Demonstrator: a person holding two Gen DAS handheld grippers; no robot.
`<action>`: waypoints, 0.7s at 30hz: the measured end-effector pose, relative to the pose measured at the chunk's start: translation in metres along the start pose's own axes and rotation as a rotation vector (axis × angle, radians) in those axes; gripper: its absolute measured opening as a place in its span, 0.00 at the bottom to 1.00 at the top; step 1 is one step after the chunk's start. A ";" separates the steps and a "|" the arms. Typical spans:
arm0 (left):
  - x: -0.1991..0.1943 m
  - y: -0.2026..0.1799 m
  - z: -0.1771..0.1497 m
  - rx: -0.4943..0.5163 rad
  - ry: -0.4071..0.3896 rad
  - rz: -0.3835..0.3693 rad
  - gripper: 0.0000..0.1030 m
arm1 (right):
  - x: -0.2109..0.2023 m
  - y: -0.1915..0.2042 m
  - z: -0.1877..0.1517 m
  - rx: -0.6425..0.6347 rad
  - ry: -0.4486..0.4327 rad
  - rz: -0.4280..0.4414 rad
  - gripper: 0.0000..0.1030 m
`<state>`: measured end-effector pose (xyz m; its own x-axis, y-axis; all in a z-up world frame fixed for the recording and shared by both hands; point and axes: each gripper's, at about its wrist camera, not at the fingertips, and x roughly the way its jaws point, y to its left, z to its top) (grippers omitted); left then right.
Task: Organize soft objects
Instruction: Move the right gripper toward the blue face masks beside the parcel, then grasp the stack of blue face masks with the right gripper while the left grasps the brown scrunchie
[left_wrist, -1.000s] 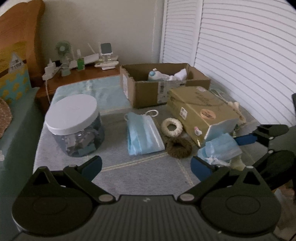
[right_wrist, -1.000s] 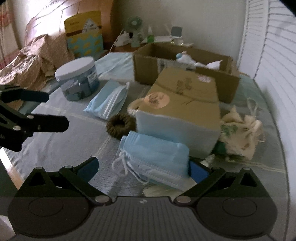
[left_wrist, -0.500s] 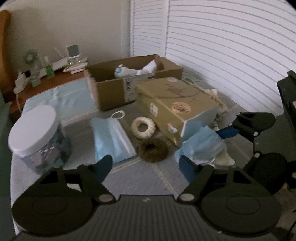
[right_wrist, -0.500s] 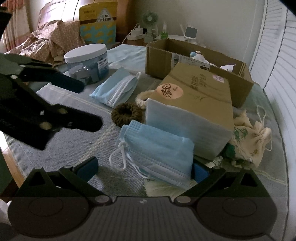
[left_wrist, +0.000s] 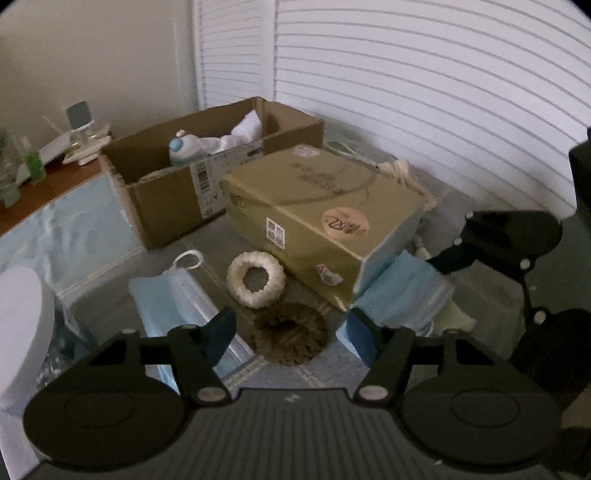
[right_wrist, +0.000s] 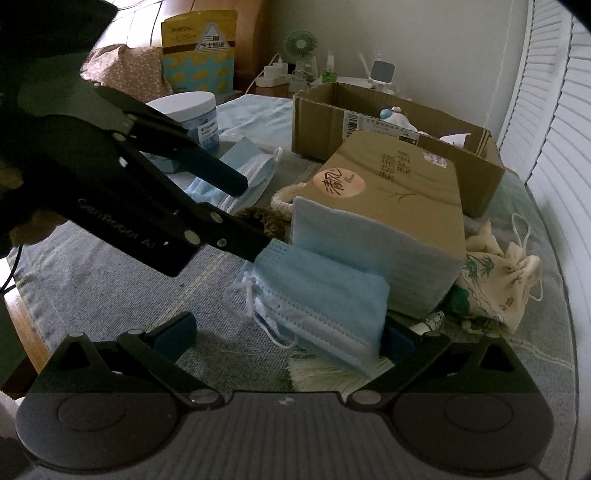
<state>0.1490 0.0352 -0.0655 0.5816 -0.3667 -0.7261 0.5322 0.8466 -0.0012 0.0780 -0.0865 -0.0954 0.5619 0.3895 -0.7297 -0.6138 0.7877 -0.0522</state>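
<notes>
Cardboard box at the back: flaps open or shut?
Open. The cardboard box has no top closed over it; a white plush toy and white cloth show inside from above.

We have swung our left gripper (left_wrist: 288, 332) across toward the brown scrunchie (left_wrist: 290, 338), which now sits between its fingertips at 6 o'clock instead of far ahead. Its jaws are closing, not yet pressing it. In the right wrist view, that gripper has pushed in from 9 o'clock toward the mask stack (right_wrist: 325, 306).
</notes>
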 end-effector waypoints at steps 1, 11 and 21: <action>0.001 0.000 0.001 0.014 0.004 -0.003 0.63 | 0.000 0.000 0.000 0.000 0.001 0.001 1.00; 0.006 0.011 0.003 0.008 0.050 -0.113 0.61 | 0.000 0.000 0.002 -0.004 0.020 0.003 1.00; 0.003 0.018 0.004 -0.013 0.055 -0.102 0.58 | -0.003 0.001 0.004 -0.020 0.049 -0.008 0.96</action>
<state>0.1626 0.0484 -0.0649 0.4902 -0.4294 -0.7585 0.5785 0.8112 -0.0854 0.0780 -0.0845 -0.0909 0.5395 0.3592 -0.7615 -0.6205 0.7810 -0.0712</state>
